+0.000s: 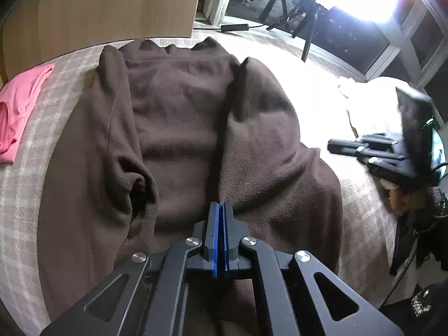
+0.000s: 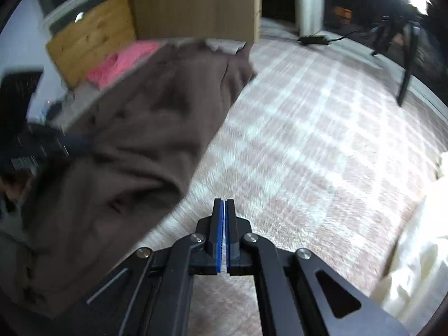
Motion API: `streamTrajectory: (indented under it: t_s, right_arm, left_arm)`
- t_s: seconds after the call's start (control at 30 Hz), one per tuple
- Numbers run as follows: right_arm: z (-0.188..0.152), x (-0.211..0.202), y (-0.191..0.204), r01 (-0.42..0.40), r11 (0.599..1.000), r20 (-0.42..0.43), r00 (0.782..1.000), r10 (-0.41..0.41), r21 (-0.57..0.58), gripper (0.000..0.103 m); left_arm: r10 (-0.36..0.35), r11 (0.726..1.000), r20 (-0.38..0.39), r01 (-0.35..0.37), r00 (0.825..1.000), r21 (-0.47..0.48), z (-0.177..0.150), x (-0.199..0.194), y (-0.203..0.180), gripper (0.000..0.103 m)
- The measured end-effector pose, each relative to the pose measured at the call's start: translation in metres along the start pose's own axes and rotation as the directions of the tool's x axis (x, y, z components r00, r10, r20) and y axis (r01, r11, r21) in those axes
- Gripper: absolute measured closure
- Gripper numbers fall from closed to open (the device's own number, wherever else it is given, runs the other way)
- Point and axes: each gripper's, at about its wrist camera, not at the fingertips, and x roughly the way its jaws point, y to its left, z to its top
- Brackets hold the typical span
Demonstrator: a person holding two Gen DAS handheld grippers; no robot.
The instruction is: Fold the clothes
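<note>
Brown fleece garment (image 1: 179, 128) spread flat on checked cloth surface (image 1: 25, 196), both sides folded in toward the middle.

Left gripper (image 1: 221, 207) poised over near hem of garment, blue pads pressed together, nothing visibly caught between them. Right gripper (image 2: 224, 204) likewise fully closed and empty, hovering above bare checked cloth just beside garment's edge; seen off to the right, well apart, in left wrist view. Pink garment (image 1: 19, 106) lying at far left corner of surface. Pale cream fabric (image 2: 417, 246) heaped at right edge. Right wrist view motion-blurred.
</note>
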Motion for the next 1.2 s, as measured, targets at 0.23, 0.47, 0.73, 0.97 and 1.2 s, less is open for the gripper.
streamTrajectory:
  t_s: [0.23,0.47,0.73,0.97,1.2]
  right_arm:
    - [0.001,-0.005,0.046,-0.257,0.966,-0.103,0.96,0.26,0.042,0.068]
    - [-0.011,0.016,0.062,-0.343,0.93,-0.145,0.921,0.361,0.131,0.068]
    - [-0.016,0.012,0.065,-0.25,0.966,-0.183,0.948,0.259,0.071,0.093]
    - [-0.003,0.027,0.066,-0.257,0.961,-0.227,0.934,0.274,0.101,0.082]
    - [0.005,0.028,0.066,-0.233,0.969,-0.215,0.945,0.245,0.079,0.093]
  left_arm:
    - [0.03,1.0,0.023,-0.03,0.999,0.005,-0.03,-0.056,0.0,0.084]
    - [0.025,0.997,-0.07,-0.029,0.997,-0.068,-0.141,-0.084,-0.018,0.075]
    - [0.03,0.992,-0.063,-0.037,0.998,-0.117,-0.208,-0.099,-0.047,0.075]
    - [0.091,0.996,-0.074,-0.09,0.993,0.022,-0.239,-0.075,-0.093,0.074]
    - [0.055,0.996,-0.025,-0.057,0.998,-0.069,-0.234,-0.081,-0.078,0.102]
